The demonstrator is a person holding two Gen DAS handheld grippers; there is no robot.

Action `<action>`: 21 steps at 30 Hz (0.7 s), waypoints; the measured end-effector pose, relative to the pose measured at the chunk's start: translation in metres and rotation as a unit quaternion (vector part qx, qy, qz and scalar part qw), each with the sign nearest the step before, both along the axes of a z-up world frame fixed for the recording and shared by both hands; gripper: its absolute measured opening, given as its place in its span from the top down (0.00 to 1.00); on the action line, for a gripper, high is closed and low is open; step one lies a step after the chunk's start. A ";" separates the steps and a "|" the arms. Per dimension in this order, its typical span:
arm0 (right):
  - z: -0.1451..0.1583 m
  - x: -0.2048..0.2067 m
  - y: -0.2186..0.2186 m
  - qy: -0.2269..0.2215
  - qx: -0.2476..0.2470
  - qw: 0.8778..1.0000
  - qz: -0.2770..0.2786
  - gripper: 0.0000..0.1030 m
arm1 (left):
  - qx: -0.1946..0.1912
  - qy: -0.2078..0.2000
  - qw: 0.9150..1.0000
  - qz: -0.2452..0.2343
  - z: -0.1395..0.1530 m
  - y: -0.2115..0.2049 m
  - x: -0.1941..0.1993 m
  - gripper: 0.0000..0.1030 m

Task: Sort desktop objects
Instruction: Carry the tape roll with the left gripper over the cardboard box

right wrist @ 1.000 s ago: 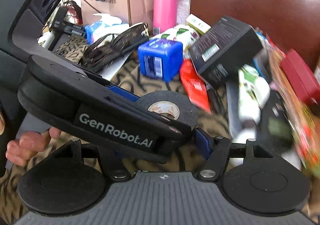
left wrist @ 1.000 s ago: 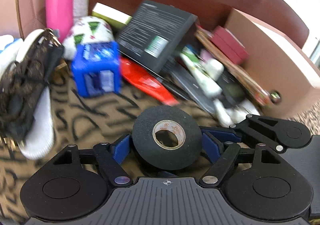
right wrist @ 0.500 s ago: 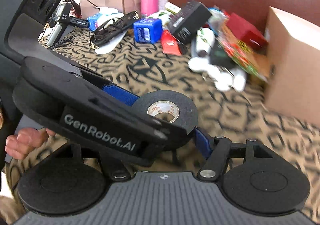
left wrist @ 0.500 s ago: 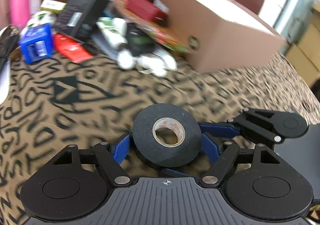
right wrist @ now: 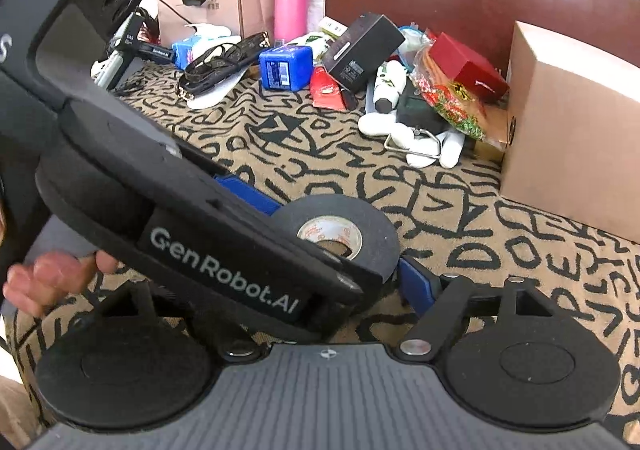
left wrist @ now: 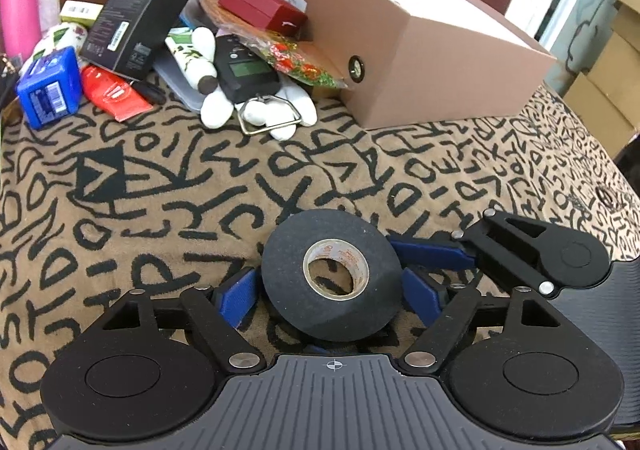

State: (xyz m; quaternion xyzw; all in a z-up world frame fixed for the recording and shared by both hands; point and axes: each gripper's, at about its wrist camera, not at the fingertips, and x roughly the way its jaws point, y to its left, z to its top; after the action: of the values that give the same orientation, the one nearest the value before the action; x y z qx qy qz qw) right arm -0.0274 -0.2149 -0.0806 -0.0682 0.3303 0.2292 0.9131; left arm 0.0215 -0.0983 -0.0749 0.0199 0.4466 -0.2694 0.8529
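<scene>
A black tape roll with a pale cardboard core lies on the patterned cloth, in front of the brown box. My left gripper straddles it with a blue pad on either side. Its jaws are opening and a thin gap shows at the pads. From the right, a blue finger of the right gripper reaches the roll's far side. In the right wrist view the tape roll sits between the jaws of my right gripper, which are opening too. The left gripper's black casing hides the right gripper's left finger.
A closed cardboard box stands at the back right. Left of it is a pile: black carton, blue cube, red box, white bottles, a handheld scale, a pink flask. A person's hand shows at lower left.
Both grippers carried the tape roll to the right, away from the pile to the cloth before the box, then stopped. Both pairs of jaws have spread a little off the roll.
</scene>
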 end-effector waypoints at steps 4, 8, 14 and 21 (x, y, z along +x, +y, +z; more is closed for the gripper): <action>-0.003 -0.002 -0.004 -0.005 0.015 1.000 -0.008 0.23 | 0.001 -0.005 1.000 -0.002 -0.003 -0.003 0.001 0.15; 0.001 -0.005 -0.006 -0.005 0.018 1.000 -0.011 0.24 | 0.015 -0.012 1.000 0.006 0.002 -0.009 -0.003 0.22; 0.027 -0.013 -0.024 -0.037 0.027 0.999 -0.027 0.24 | 0.000 -0.048 0.999 0.000 0.031 -0.024 -0.013 0.22; 0.075 -0.008 -0.057 -0.117 0.027 0.991 -0.057 0.24 | -0.030 -0.120 0.992 -0.031 0.087 -0.056 0.001 0.22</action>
State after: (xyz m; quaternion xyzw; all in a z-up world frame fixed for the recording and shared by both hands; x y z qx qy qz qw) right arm -0.0356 -0.2723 -0.0058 -0.0505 0.2183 0.1761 0.9585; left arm 0.0223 -0.1547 0.0120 0.0404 0.3323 -0.3048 0.8917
